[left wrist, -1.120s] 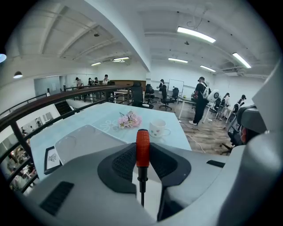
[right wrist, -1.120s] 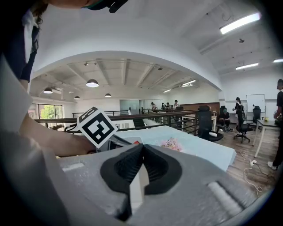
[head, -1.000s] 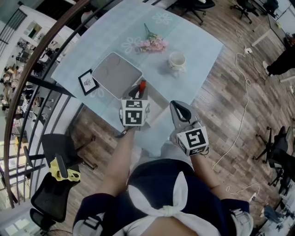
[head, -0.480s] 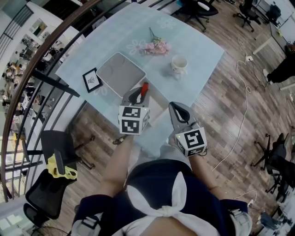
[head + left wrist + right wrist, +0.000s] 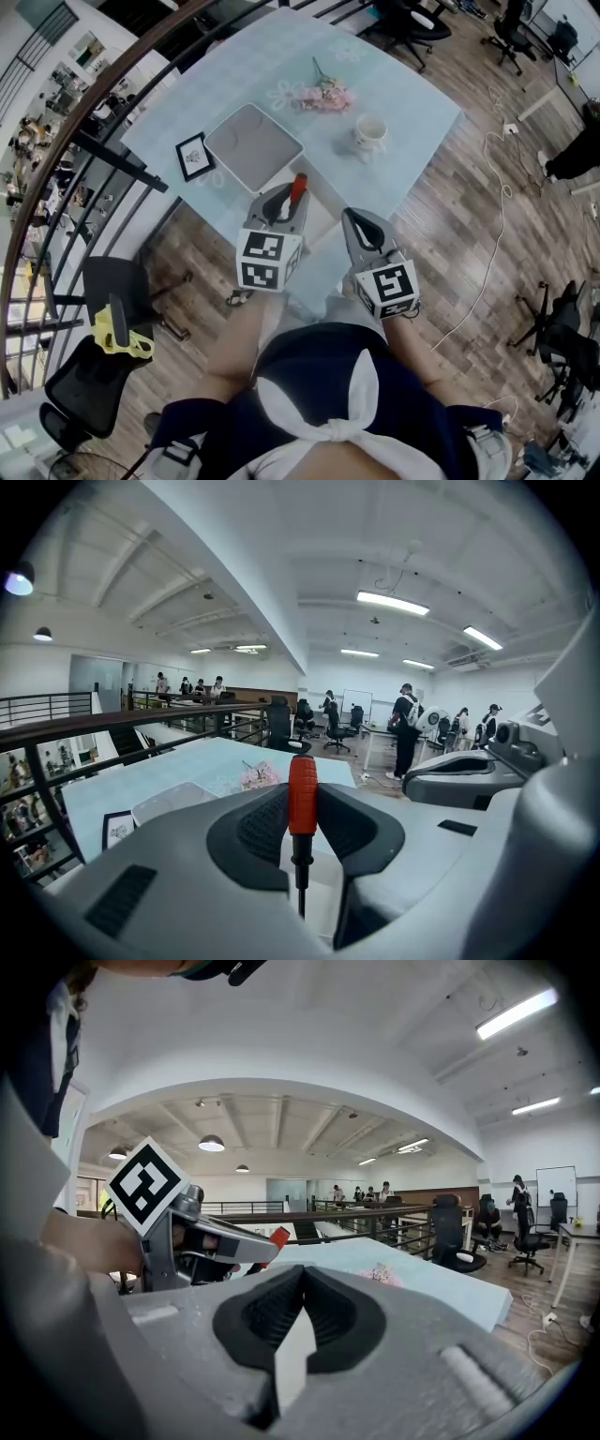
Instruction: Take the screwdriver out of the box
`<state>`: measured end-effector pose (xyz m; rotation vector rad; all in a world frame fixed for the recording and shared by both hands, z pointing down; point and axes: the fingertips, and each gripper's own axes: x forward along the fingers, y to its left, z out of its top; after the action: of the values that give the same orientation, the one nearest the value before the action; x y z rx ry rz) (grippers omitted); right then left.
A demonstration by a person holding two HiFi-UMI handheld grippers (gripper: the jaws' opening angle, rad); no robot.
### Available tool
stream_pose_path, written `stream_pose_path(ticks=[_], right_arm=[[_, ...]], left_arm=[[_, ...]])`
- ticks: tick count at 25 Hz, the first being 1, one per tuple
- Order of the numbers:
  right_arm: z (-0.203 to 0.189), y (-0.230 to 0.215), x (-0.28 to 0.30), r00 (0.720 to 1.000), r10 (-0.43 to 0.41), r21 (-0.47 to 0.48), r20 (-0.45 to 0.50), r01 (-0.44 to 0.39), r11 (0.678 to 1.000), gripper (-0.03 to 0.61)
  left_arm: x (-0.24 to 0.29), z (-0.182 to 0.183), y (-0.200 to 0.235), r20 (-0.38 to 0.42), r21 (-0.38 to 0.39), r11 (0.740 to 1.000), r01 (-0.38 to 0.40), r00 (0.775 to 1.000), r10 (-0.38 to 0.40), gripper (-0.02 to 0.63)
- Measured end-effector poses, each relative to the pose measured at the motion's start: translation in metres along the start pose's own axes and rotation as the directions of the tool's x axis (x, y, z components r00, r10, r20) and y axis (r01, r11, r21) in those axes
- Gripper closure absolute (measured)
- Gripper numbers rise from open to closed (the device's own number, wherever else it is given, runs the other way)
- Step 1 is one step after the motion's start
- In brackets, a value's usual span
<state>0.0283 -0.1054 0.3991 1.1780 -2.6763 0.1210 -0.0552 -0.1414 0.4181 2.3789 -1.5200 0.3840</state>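
My left gripper (image 5: pixel 284 199) (image 5: pixel 301 829) is shut on a screwdriver (image 5: pixel 298 185) (image 5: pixel 302 801) with a red handle. It holds the handle upright, with the thin metal shaft hanging down between the jaws, above the open white box (image 5: pixel 322 215). In the right gripper view the left gripper (image 5: pixel 201 1243) shows at the left with the screwdriver's red end (image 5: pixel 278 1236) sticking out. My right gripper (image 5: pixel 359 223) (image 5: pixel 298 1305) hovers to the right of the box, pads together, nothing in them.
A light blue table (image 5: pixel 412 98) carries a flat grey lid or tray (image 5: pixel 253 147), a small framed picture (image 5: pixel 194 157), pink flowers (image 5: pixel 324 95) and a white mug (image 5: pixel 371 131). A dark railing (image 5: pixel 122 161) runs at the left. Office chairs and floor cables surround the table.
My left gripper has risen with the screwdriver, lifting it up from the box. The right gripper has drifted only slightly.
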Motion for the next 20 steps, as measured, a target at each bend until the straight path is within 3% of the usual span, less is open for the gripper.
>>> stream_pose_path(ticks=[20], right_arm=[[0.002,0.014,-0.009,1.000,0.026,0.031,0.016,-0.027,0.999,0.581]], left_arm=[[-0.038,0.005,-0.023,0.096,0.097,0.995,0.038,0.994,-0.048,0.506]])
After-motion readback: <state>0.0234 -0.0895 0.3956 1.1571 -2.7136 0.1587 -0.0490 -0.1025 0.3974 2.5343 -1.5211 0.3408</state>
